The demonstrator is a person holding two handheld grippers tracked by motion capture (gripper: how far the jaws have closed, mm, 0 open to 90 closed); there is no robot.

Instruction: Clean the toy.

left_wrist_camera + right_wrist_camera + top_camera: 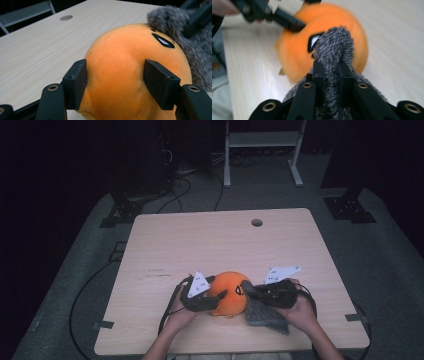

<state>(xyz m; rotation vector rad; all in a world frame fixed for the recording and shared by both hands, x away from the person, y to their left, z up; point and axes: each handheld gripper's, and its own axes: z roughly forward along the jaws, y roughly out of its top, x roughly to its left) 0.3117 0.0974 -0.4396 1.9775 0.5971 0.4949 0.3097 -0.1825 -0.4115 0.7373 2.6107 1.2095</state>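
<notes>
High view — one orange plush (229, 295), one grey cloth (264, 315)

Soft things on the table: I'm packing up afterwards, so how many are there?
2. The orange plush toy sits near the table's front edge, pinched by the left hand-held gripper. The grey fuzzy cloth lies against its right side, clamped by the right hand-held gripper.
</notes>
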